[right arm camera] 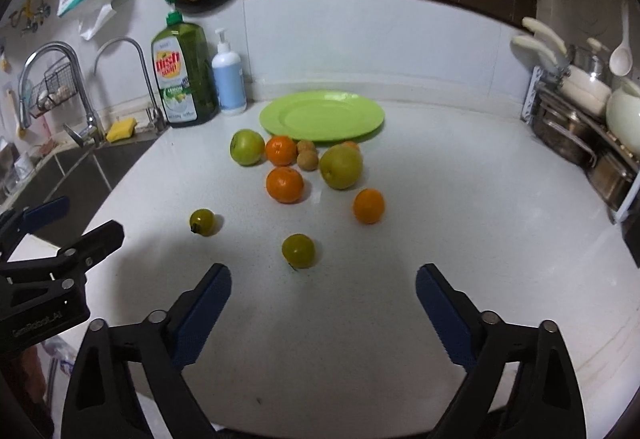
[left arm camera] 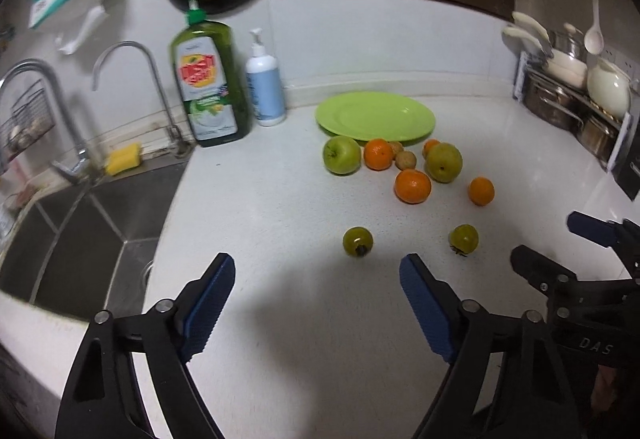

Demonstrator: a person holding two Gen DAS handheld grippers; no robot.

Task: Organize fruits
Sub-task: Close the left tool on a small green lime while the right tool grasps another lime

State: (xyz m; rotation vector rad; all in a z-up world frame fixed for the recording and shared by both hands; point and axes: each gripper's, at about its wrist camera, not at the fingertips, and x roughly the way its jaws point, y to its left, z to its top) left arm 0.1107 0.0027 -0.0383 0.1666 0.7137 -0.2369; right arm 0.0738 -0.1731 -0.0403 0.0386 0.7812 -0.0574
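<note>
Both tools spread, empty — left tool (left arm camera: 318,273), right tool (right arm camera: 323,281), fruits (right arm camera: 298,250) just ahead

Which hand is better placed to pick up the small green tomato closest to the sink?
Left. The small green tomato nearest the sink lies just ahead of the open left gripper, almost between its fingers. From the right gripper it sits off to the left, with the other small green tomato closer.

wrist views angled down, sharing fruit-strewn counter (left arm camera: 280,223)
</note>
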